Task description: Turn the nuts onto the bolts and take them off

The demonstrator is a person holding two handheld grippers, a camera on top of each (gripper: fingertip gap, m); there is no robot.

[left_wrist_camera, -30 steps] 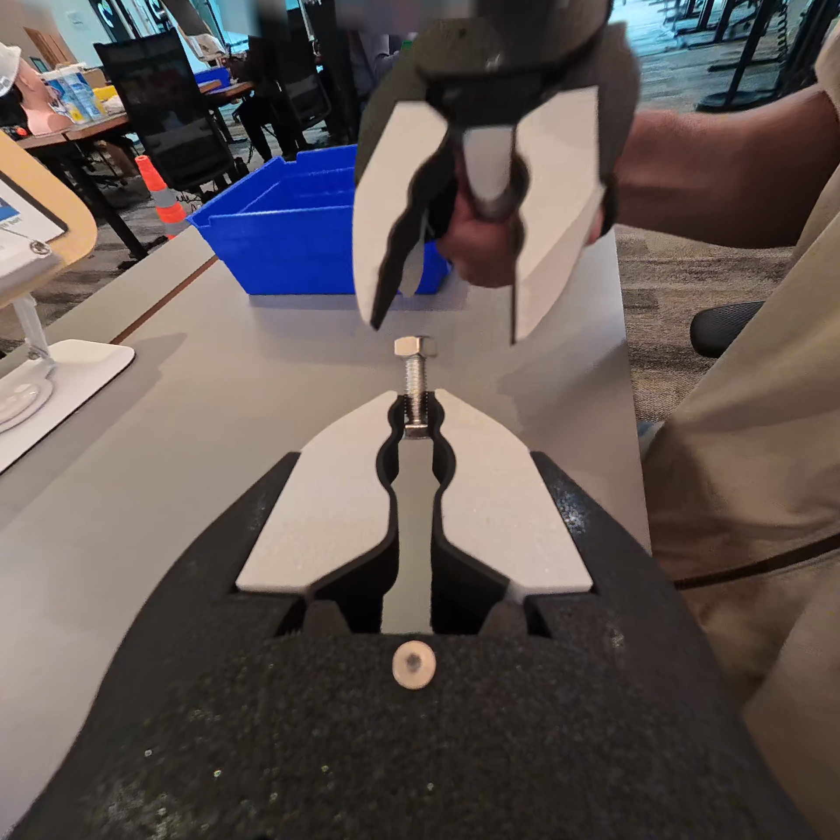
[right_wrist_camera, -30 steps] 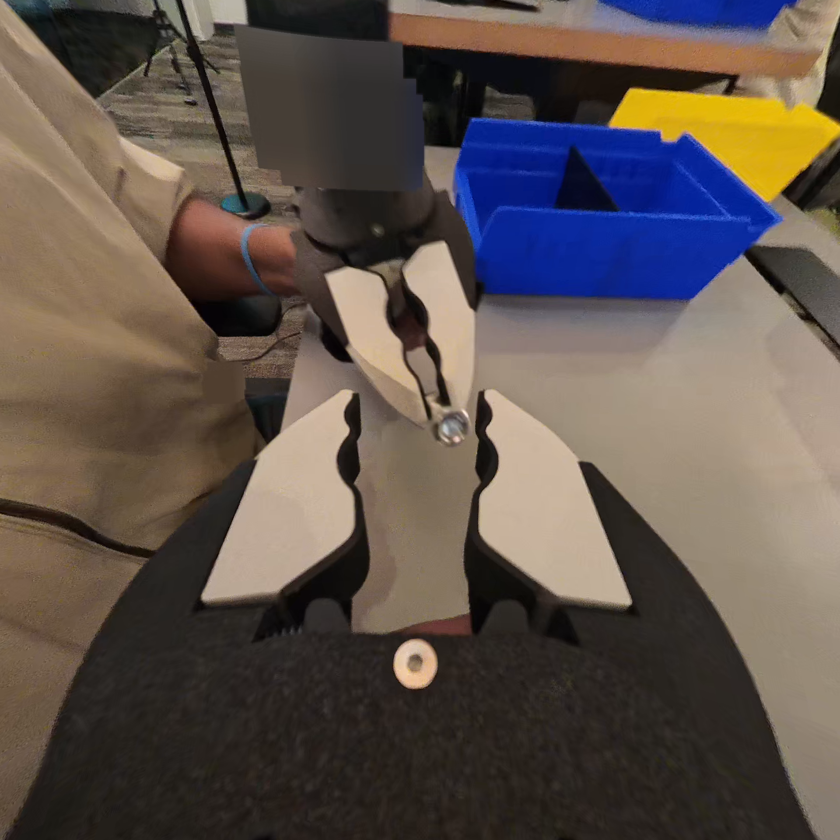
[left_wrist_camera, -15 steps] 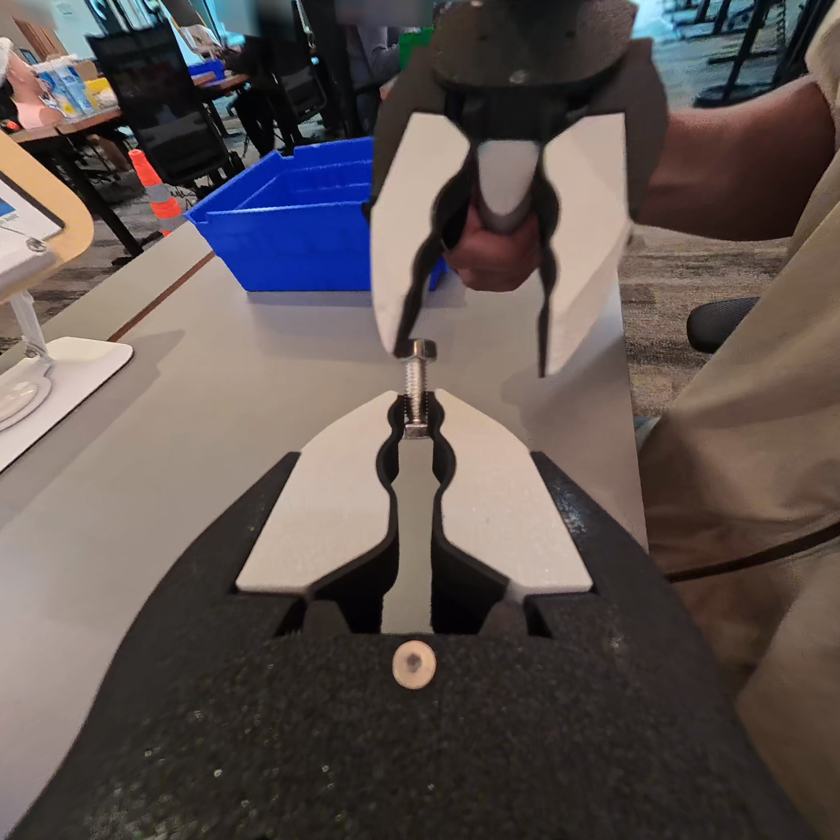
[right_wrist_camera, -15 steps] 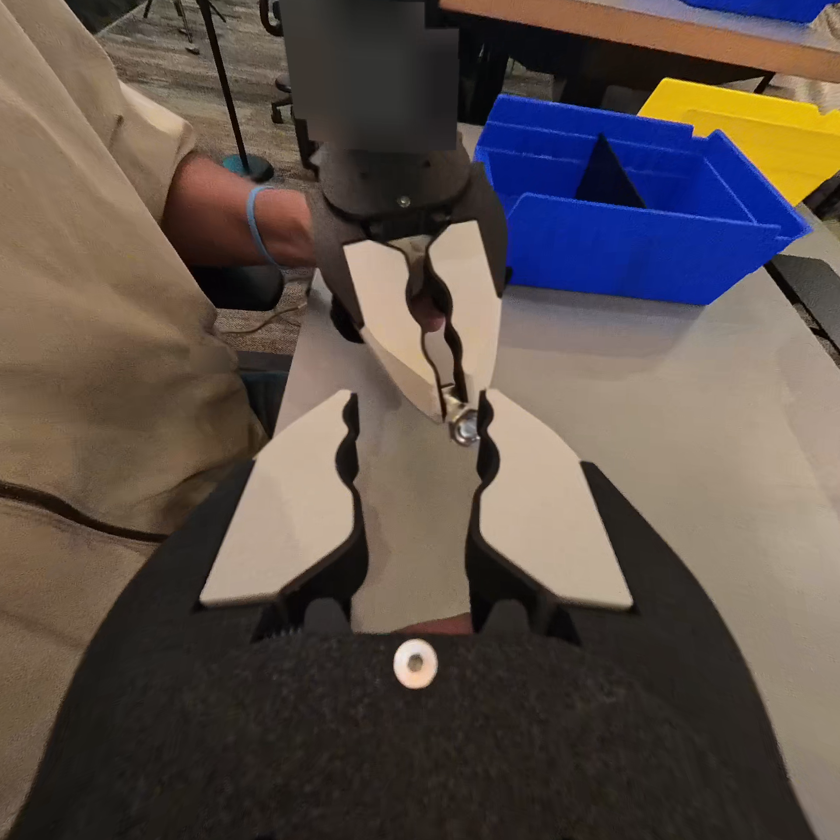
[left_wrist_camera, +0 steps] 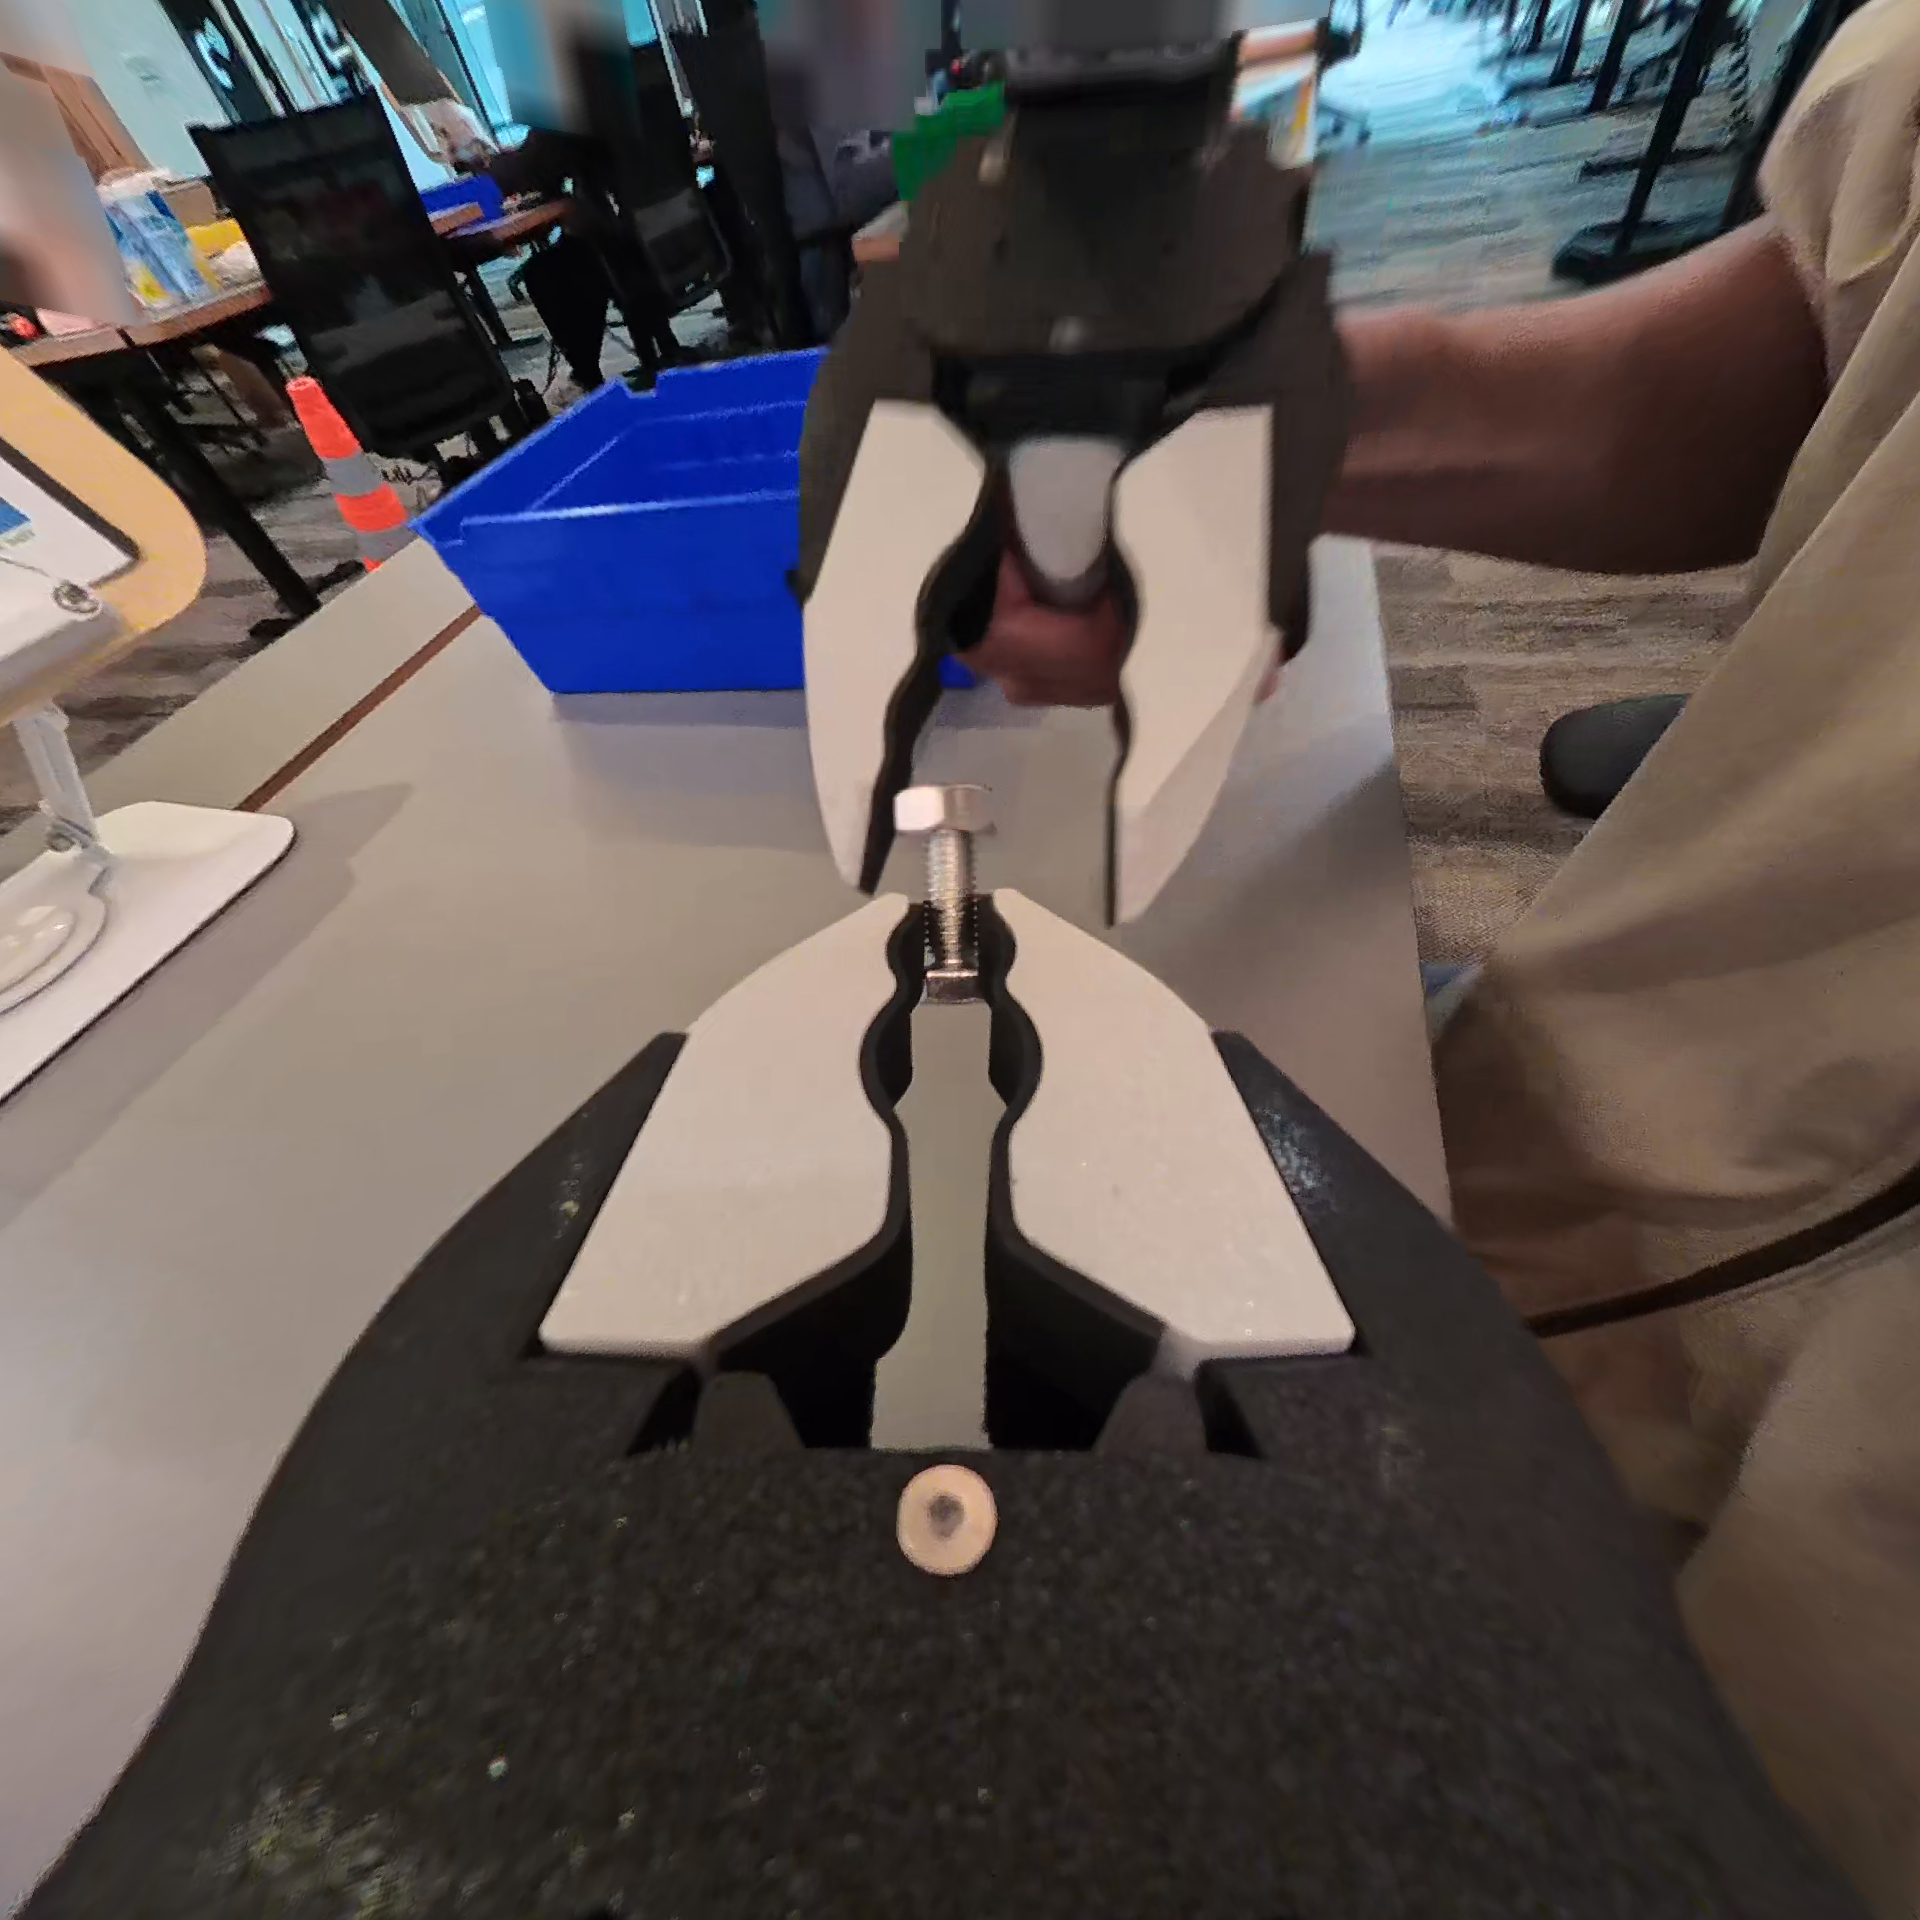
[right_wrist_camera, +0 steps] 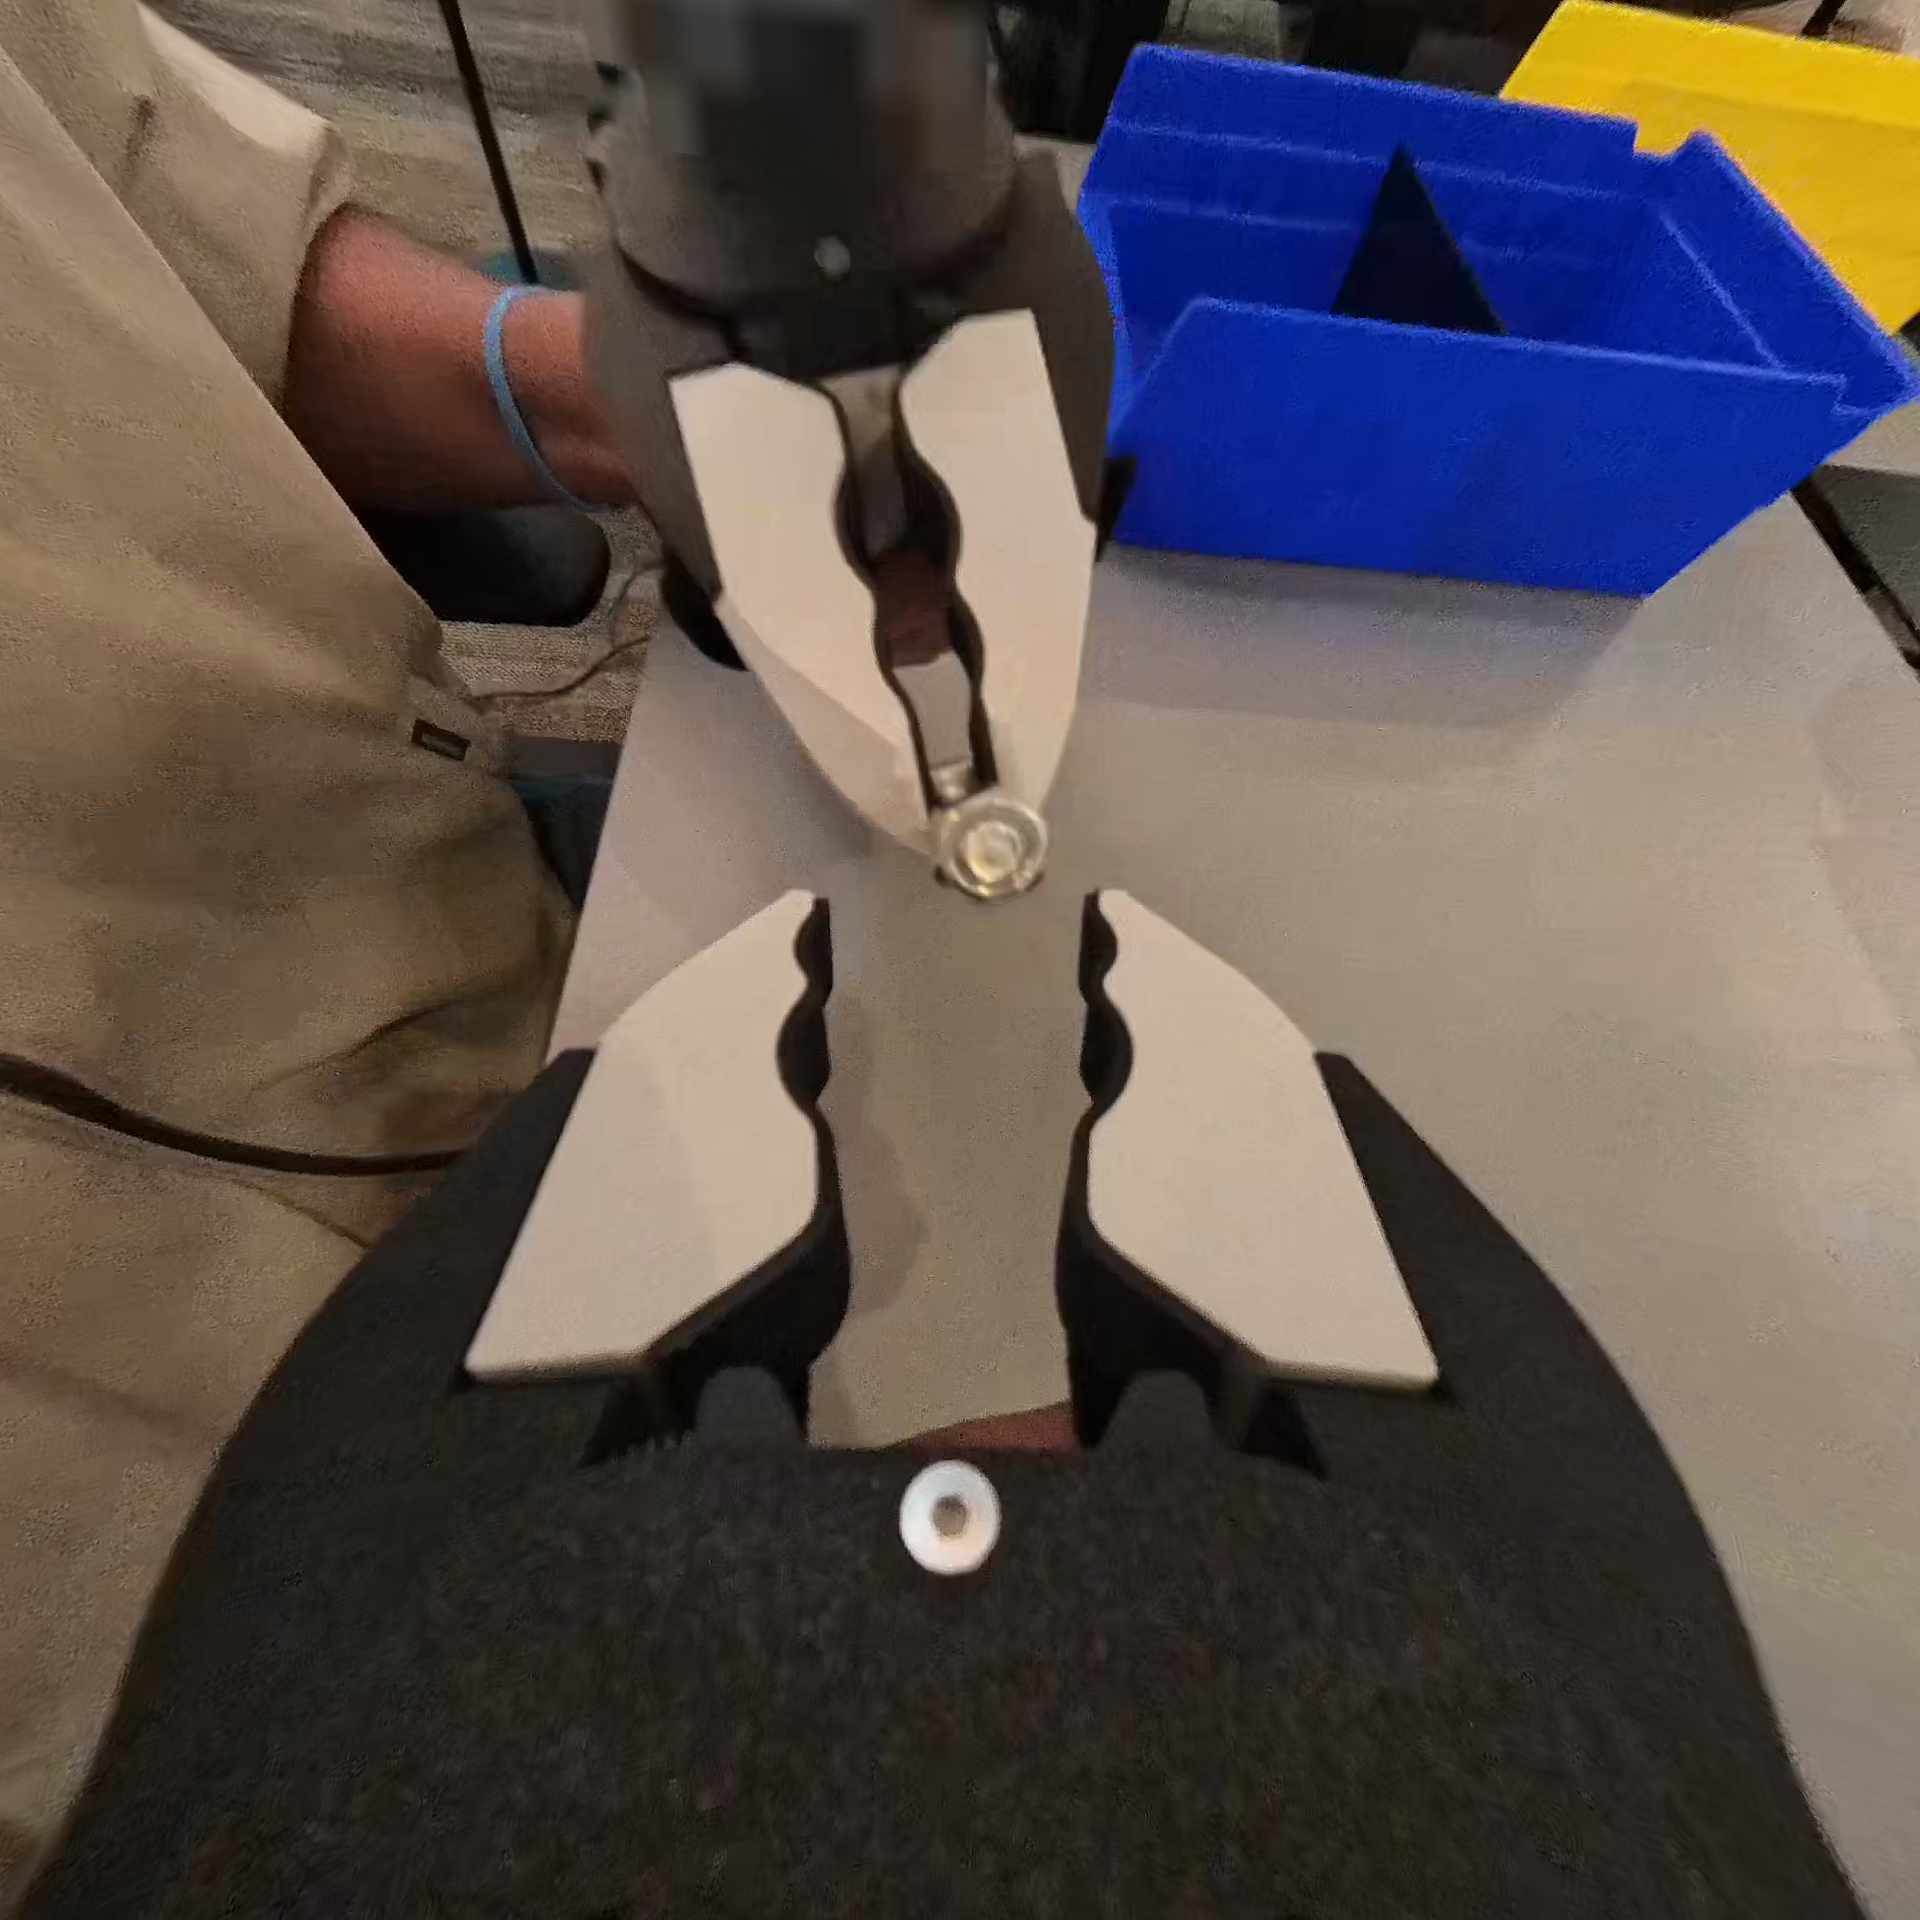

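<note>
While clamped between pale, wavy-edged fingers on a grainy black body, left tongs (left_wrist_camera: 945, 920) closed on the nut (left_wrist_camera: 948, 985) of a silver threaded bolt (left_wrist_camera: 943, 852), hex head (right_wrist_camera: 987, 844) pointing far, above the smooth grey table (left_wrist_camera: 468, 935). Right tongs (right_wrist_camera: 951, 904) spread wide, holding nothing, tips flanking the bolt head without touching. Blue plastic bin (right_wrist_camera: 1455, 447) on the far side of the table.
</note>
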